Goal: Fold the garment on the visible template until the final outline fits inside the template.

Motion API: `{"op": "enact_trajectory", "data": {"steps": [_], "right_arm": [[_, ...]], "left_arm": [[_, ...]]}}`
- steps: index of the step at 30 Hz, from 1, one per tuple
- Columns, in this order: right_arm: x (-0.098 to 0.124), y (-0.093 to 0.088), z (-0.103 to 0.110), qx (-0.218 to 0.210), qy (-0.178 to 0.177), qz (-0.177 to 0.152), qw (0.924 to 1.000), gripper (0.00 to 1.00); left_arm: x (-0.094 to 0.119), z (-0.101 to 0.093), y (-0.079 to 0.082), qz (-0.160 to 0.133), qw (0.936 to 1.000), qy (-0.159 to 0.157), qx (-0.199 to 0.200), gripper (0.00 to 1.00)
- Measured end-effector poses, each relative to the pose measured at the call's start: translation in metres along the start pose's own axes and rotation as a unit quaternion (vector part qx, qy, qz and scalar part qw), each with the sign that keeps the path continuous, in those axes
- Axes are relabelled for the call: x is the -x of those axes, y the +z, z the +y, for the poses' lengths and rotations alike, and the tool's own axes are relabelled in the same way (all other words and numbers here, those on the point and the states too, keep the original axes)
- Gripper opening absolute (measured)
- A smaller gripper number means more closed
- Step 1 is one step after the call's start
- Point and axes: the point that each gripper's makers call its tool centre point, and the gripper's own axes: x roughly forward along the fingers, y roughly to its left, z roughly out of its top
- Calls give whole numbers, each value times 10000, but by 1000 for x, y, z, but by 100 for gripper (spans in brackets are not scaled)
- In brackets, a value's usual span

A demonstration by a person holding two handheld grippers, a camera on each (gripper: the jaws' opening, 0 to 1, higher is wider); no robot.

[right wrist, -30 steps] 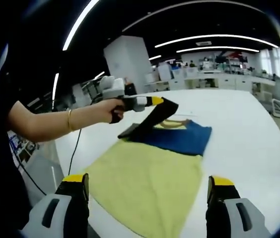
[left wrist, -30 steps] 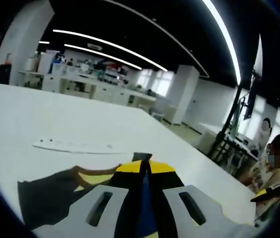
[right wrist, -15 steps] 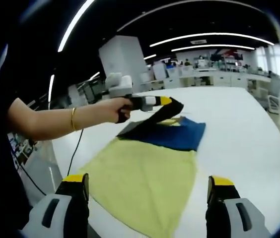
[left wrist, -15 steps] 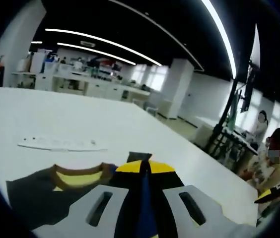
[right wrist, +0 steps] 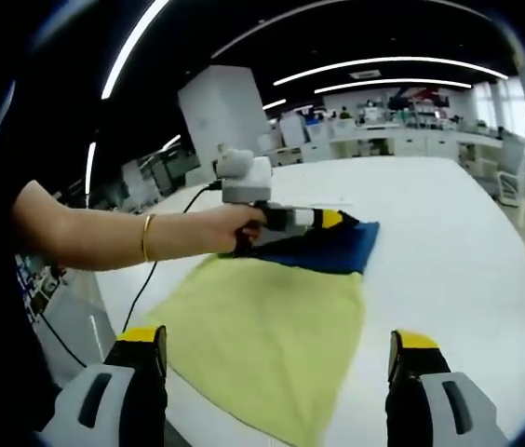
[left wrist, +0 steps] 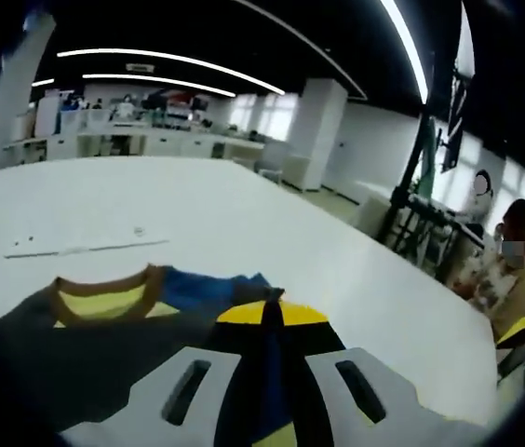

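Between the pressed-together jaws of the left gripper (left wrist: 270, 317), in the left gripper view, a fold of the garment (left wrist: 123, 321) was pinched: a soft knit top in dark grey and blue with a tan-ribbed neckline and a yellow inner lining. Its collar lay just ahead and to the left of the jaw tips, spread on the white surface (left wrist: 244, 223). Farther ahead to the left, a thin white strip (left wrist: 86, 248) lay well apart from the cloth. No marked template outline could be made out in this view.

Ahead of the right gripper (right wrist: 272, 368), in the right gripper view, its yellow-tipped jaws stood spread wide and held nothing. Between and beyond them stretched the pale yellow body of the garment (right wrist: 262, 345), with the blue part at its far end. There a hand (right wrist: 239, 230) held the left gripper (right wrist: 323, 221) low over the blue edge, its jaw tips closed on dark cloth lying against that part.

Judging by this, one fold at the far end looked nearly laid down, not yet released. Most of the yellow expanse remained flat and unfolded, so the bulk of the folding appeared left to do.
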Motion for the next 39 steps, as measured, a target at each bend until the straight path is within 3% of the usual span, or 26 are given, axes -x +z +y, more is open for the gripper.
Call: {"op": "enact_trajectory", "data": {"steps": [4,11,13,15,21,30,33,39], "right_arm": [[-1,0,0,-25,2,-17,10000,99],[-2,-1,1,-40,10,-25,10000,99],[-2,-1,0,-47,14,-29,10000,99],[-1,-1,0,-51,32,-31,10000,99],[0,1,0,-40,103,-46,9999,99],[-2,-2,3,130,282,88,9995,99],[-2,-4,5,208,394,149,9989,99],[-4,-6,14,510,625,368,9961,99]], "left_arm": [[-1,-3,-21,245,9996,-20,-106,1],[-3,-7,-35,396,9991,-151,-63,6],[-3,-12,-37,444,9986,-276,-39,13],[-3,-13,-38,456,9985,-285,-42,27],[2,-24,-26,292,9977,-490,-367,55],[23,-25,-18,153,9966,-664,-457,90],[34,-23,-14,80,9962,-694,-525,99],[59,-9,-17,169,9956,-641,-665,99]]}}
